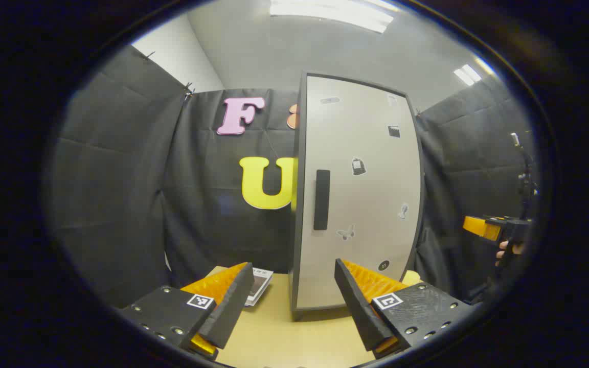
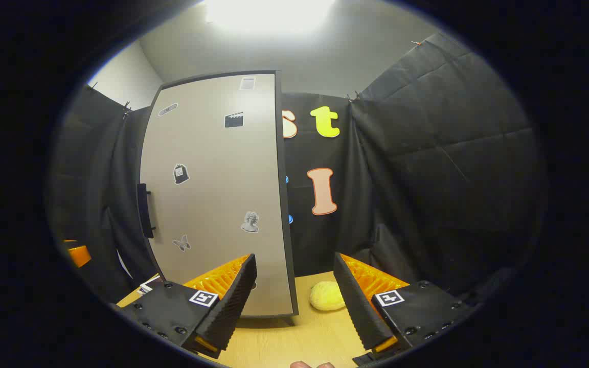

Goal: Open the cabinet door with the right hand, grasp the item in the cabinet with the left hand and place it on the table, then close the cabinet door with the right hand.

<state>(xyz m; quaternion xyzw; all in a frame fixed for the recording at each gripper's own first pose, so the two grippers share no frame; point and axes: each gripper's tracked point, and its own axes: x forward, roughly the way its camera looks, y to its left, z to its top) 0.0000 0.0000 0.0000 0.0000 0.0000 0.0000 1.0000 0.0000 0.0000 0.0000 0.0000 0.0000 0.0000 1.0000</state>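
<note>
The cabinet stands upright on the bench, its door shut, so the item inside is hidden and cannot be identified. The dark vertical handle sits on the door's left edge as the left gripper view shows it.

The left hand-held gripper hangs in front of the door with its fingers spread and nothing between them, probably waiting back so the door has room to swing.

The right hand-held gripper is likewise released and empty, facing the cabinet's right edge and well apart from the handle; it must cross to that side before it can pull.

A yellow fuzzy ball lies on the bench beside the cabinet, and a small booklet, perhaps a card, lies on the other side.
</note>
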